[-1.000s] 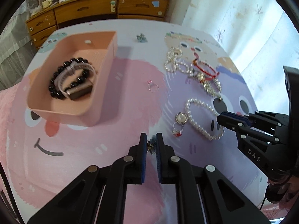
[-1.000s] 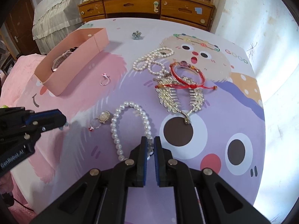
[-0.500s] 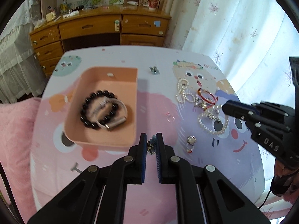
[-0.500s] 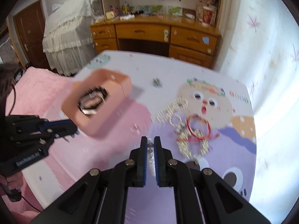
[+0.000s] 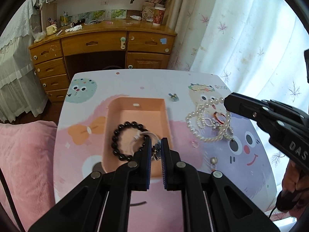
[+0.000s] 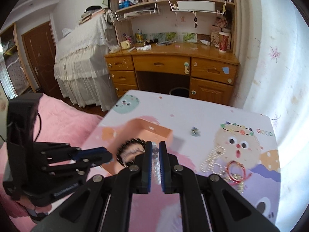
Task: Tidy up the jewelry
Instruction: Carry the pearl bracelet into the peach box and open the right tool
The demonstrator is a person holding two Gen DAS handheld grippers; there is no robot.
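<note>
My left gripper [image 5: 155, 150] is shut on a small metal charm [image 5: 155, 153] and holds it above the near end of the pink tray [image 5: 166, 116]. The tray holds a black bead bracelet [image 5: 117, 137] and a white band. My right gripper [image 6: 155, 158] is shut on a white pearl bracelet [image 6: 156, 169] that hangs from it; in the left wrist view the pearls [image 5: 195, 119] dangle from its tip [image 5: 228, 101] above the table, right of the tray. The tray also shows in the right wrist view [image 6: 164, 130].
On the cartoon-print table lie a pile of pearl strands and a red bangle [image 5: 220, 117], a small ring [image 5: 195, 144], a round pendant [image 5: 214, 161] and a blue charm [image 5: 173, 96]. A wooden desk [image 5: 108, 44] stands beyond. A pink blanket [image 5: 25, 154] lies left.
Both grippers have risen and moved toward the tray. My left one carried the charm over the tray's near end. My right one lifted the pearl bracelet off the table.
</note>
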